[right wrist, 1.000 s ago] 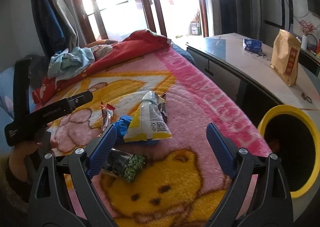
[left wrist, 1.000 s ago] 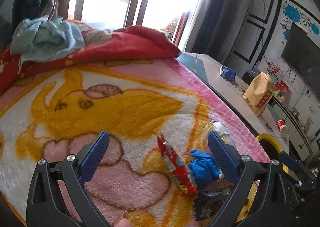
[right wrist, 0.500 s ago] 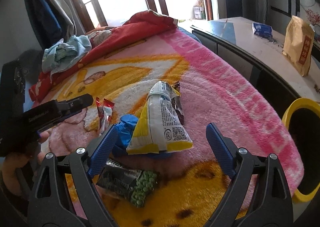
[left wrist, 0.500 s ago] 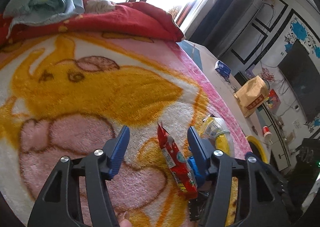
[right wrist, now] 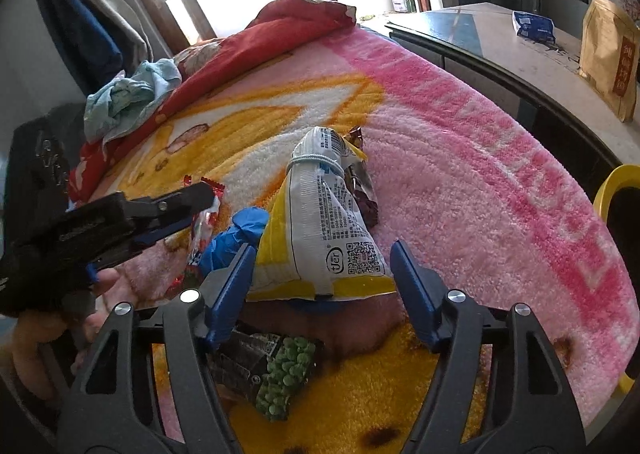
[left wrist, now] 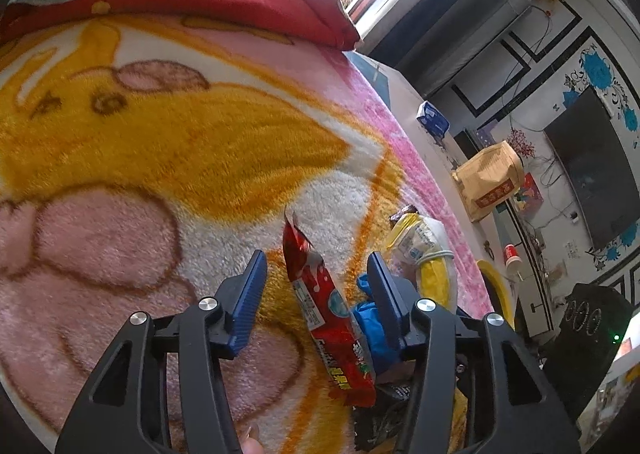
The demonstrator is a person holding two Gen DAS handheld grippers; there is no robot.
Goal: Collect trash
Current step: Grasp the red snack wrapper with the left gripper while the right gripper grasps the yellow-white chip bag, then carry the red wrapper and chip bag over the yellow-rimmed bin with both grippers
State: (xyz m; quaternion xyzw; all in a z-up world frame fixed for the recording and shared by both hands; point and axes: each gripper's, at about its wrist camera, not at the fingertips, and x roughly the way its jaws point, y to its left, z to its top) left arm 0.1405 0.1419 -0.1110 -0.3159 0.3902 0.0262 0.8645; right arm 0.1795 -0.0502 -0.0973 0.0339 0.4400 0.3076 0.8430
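A red snack wrapper (left wrist: 328, 318) lies on the pink and yellow blanket (left wrist: 160, 141), between the fingers of my open left gripper (left wrist: 316, 286). A crumpled blue wrapper (left wrist: 370, 324) lies just right of it. A white and yellow chip bag (right wrist: 324, 225) lies in front of my open right gripper (right wrist: 322, 270), its lower edge between the fingers. A dark pea packet (right wrist: 276, 370) lies under the right gripper's left finger. A brown wrapper (right wrist: 364, 193) lies behind the chip bag. The left gripper (right wrist: 172, 213) shows over the red wrapper (right wrist: 202, 230) in the right wrist view.
A yellow-rimmed bin (right wrist: 618, 209) stands beside the bed at the right. A long counter (right wrist: 532, 53) holds a brown paper bag (right wrist: 608, 53) and a blue pack (right wrist: 534, 25). A red quilt (right wrist: 256, 41) and pale cloths (right wrist: 128, 97) lie at the bed's far end.
Both grippers have moved forward and down toward the trash. The left gripper's fingers have closed in partway and now straddle the red wrapper. The right gripper has reached the chip bag's lower edge.
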